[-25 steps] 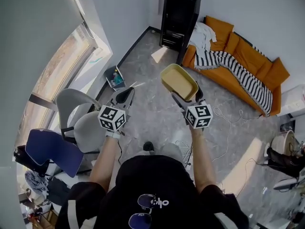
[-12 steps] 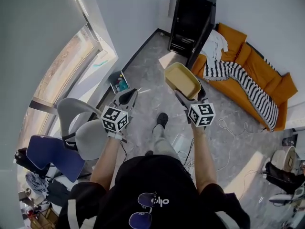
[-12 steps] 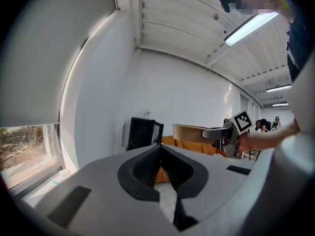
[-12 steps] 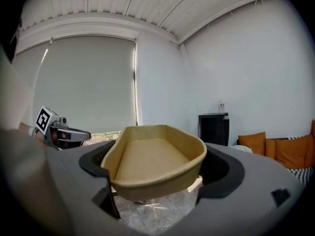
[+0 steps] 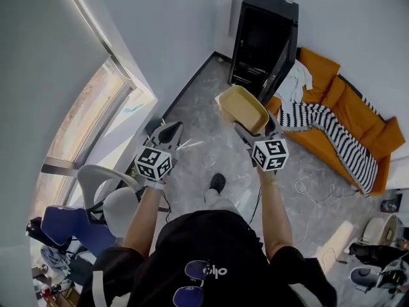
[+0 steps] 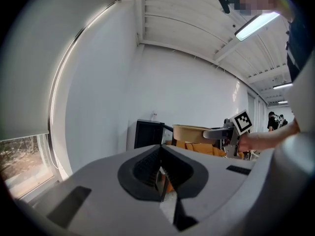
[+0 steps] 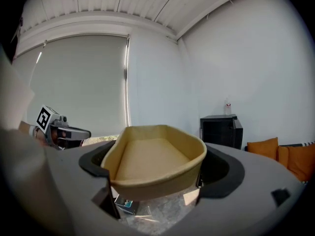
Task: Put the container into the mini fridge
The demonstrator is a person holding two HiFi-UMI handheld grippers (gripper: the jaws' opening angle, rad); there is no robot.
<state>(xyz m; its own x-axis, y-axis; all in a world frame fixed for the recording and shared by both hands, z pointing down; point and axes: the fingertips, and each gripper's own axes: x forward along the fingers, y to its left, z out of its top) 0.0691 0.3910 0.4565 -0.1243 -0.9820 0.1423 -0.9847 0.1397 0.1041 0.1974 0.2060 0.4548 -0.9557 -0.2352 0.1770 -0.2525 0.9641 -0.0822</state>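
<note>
Nearer the fridge (image 5: 263, 40) than a second ago; grown larger in the head view and now straight ahead of the right tongs (image 5: 252, 128), just past the far rim of the container (image 5: 241, 107); chair (image 5: 118, 200) dropped back behind the left tongs (image 5: 167, 133); sofa (image 5: 358, 133) slid off to the right of the right tongs. Meaning for the task: a walk-up under way, not yet a placing; no reach begun.

Right tongs clenched on the container as before, gripping its near end with one jaw on each side wall; carried level, mouth up, nothing visible inside; same grip and same tilt across the second, so no slip to report. Left tongs closed tight on nothing, jaws meeting edge to edge; held to the left of the right tongs and a little lower, idle.

Fridge front dark and seemingly open, with the door swung to its right side and shelves faintly visible low inside; in the right gripper view, beyond the container and off to the right of the jaws, with floor between. Judged: carry stage nearly done; left to do, closing the last gap, swinging the right tongs toward the opening and sliding the container onto a shelf. Worth watching: the door edge on the right, and the rim catching the frame.
</note>
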